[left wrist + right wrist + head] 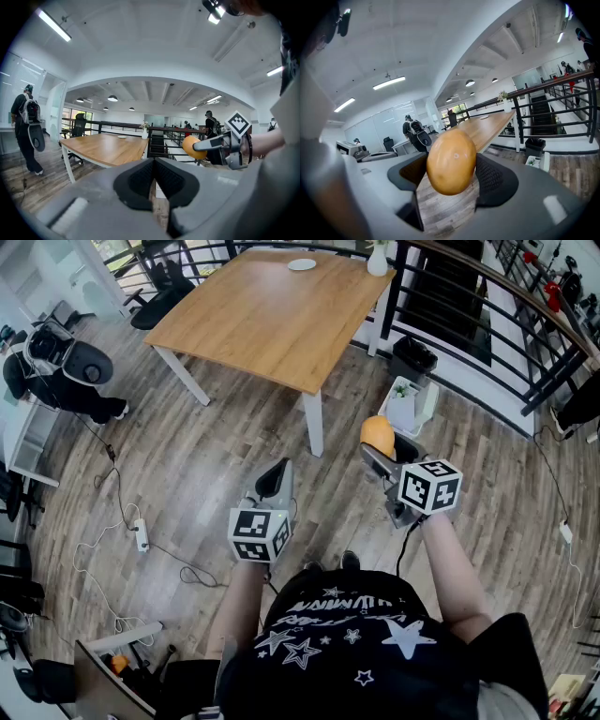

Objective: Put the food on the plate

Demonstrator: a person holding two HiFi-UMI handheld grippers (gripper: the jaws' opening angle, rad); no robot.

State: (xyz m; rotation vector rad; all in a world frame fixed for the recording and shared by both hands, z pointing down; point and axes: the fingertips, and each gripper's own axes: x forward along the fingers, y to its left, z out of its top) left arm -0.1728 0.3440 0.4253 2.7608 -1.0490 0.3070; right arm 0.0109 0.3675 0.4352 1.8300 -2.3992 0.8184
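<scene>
My right gripper (375,440) is shut on an orange-brown potato (451,161), held between both pads and carried above the wooden floor; the same potato (377,434) shows in the head view to the right of the table leg. In the left gripper view the potato (192,146) and right gripper (206,145) appear at the right. My left gripper (278,470) is shut with nothing in it, its pads touching (153,180). A small white plate (302,264) lies at the far edge of the wooden table (262,310), also seen as a plate (122,137) far off.
A black railing (478,306) runs along the right by a stairwell. A black bin (412,356) and a white box (405,405) stand by it. A white vase (377,259) sits at the table corner. A person with a backpack (27,126) walks at left. Cables (122,512) trail on the floor.
</scene>
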